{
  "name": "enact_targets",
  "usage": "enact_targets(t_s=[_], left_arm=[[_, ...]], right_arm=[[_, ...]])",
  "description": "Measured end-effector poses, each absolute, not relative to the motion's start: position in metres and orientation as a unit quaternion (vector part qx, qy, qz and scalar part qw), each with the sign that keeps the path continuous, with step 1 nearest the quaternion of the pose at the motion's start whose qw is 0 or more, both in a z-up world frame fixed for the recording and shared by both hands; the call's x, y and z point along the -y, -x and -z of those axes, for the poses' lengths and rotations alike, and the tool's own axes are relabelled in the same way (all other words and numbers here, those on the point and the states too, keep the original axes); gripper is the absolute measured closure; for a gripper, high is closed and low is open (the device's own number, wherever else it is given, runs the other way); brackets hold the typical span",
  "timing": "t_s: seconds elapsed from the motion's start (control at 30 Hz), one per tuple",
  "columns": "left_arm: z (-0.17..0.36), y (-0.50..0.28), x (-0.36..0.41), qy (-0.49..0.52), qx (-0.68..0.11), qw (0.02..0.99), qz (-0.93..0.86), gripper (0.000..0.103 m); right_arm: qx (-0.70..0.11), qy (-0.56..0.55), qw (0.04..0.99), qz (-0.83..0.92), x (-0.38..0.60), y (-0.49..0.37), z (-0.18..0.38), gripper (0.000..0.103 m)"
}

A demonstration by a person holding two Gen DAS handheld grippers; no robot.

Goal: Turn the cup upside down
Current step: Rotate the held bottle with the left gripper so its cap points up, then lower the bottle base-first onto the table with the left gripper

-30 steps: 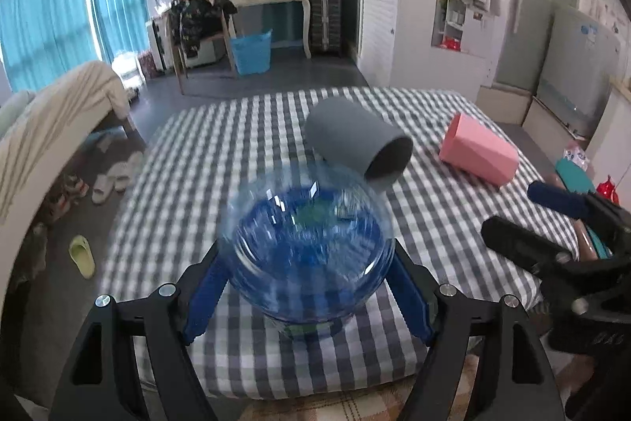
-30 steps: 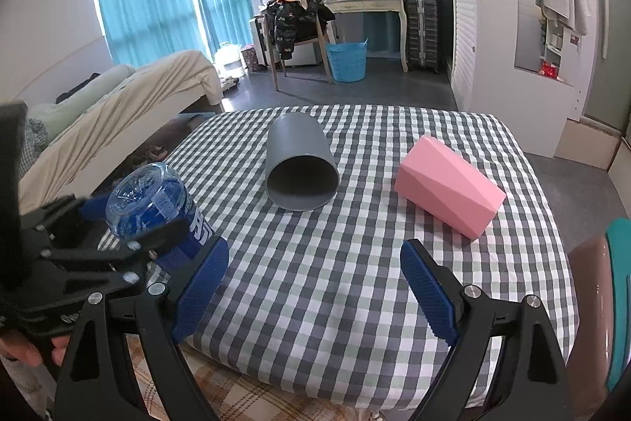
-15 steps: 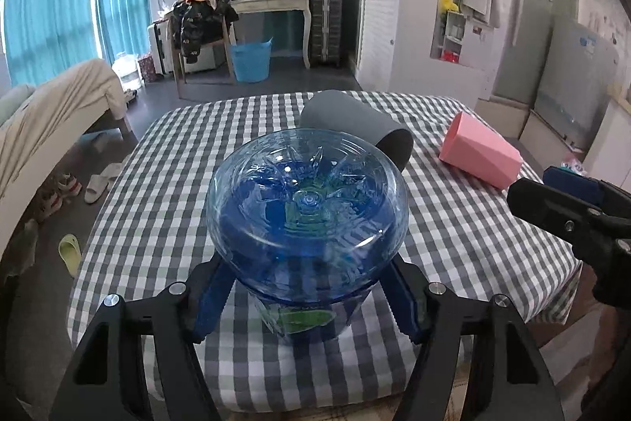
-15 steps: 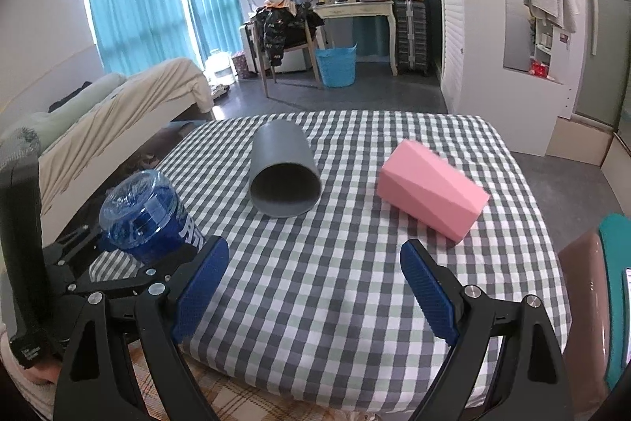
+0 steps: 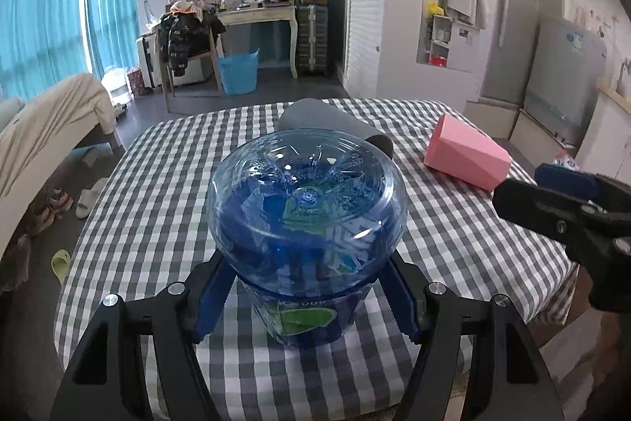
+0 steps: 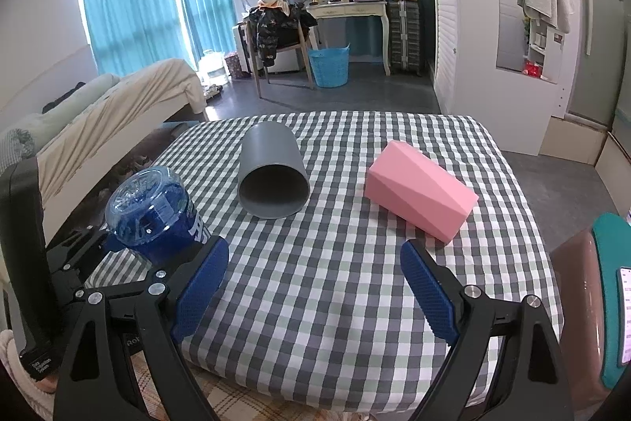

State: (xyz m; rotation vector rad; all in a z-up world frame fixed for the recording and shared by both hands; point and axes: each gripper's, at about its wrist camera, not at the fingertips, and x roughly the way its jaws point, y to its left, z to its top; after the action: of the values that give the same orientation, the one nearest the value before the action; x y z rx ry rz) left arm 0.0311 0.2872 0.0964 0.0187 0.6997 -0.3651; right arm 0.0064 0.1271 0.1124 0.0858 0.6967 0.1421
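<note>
A: Three cups show here. The clear blue plastic cup with a printed label point(image 5: 307, 223) stands base-up at the near left edge of the grey-and-white checked table point(image 5: 165, 192), clamped between the blue pads of the left gripper point(image 5: 305, 292), one pad on each side of its lower body

B: And the right gripper point(image 6: 313, 289)?

A: Its jaws are spread wide with nothing between them, and it hovers over the near edge of the cloth (from the left wrist view only one black finger and blue pad show at the right)

B: The other two cups?

A: The grey cylindrical cup point(image 6: 272, 172) lies on its side mid-table, mouth toward the cameras. The pink faceted cup point(image 6: 420, 188) lies on its side well to the right of it. Neither touches the blue one

B: Behind the table?

A: A blue plastic basket point(image 6: 329, 66) on the floor beside a chair heaped with clothes
</note>
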Motion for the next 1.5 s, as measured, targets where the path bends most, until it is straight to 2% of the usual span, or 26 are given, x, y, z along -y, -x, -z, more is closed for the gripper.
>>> enact_targets(t_s=[0.1, 0.43, 0.9, 0.97, 1.3, 1.33, 1.4, 1.5], left_arm=[[-0.097, -0.030, -0.287, -0.013, -0.343, 0.921, 0.184, 0.021], [-0.122, -0.015, -0.288, -0.026, -0.297, 0.935, 0.189, 0.020], [-0.189, 0.007, -0.345, 0.041, -0.199, 0.962, 0.183, 0.020], [-0.194, 0.013, -0.357, 0.045, -0.191, 0.965, 0.175, 0.006], [-0.184, 0.039, -0.407, 0.064, -0.173, 0.976, 0.118, 0.006], [-0.181, 0.040, -0.410, 0.064, -0.172, 0.976, 0.115, 0.006], [-0.174, 0.043, -0.413, 0.065, -0.172, 0.976, 0.114, 0.005], [-0.165, 0.044, -0.418, 0.077, -0.182, 0.974, 0.108, 0.001]], right_arm=[[-0.340, -0.039, 0.937, -0.069, -0.128, -0.006, -0.114, 0.014], [-0.317, -0.035, 0.946, -0.057, -0.129, 0.003, -0.132, 0.014], [-0.245, -0.029, 0.968, -0.047, -0.139, 0.040, -0.184, 0.014], [-0.240, -0.024, 0.969, -0.049, -0.144, 0.046, -0.187, 0.014], [-0.252, 0.007, 0.966, -0.059, -0.170, 0.064, -0.170, 0.014], [-0.252, 0.007, 0.966, -0.056, -0.172, 0.065, -0.168, 0.012], [-0.249, 0.005, 0.967, -0.052, -0.176, 0.067, -0.162, 0.002], [-0.241, 0.001, 0.969, -0.050, -0.181, 0.072, -0.155, 0.000]])
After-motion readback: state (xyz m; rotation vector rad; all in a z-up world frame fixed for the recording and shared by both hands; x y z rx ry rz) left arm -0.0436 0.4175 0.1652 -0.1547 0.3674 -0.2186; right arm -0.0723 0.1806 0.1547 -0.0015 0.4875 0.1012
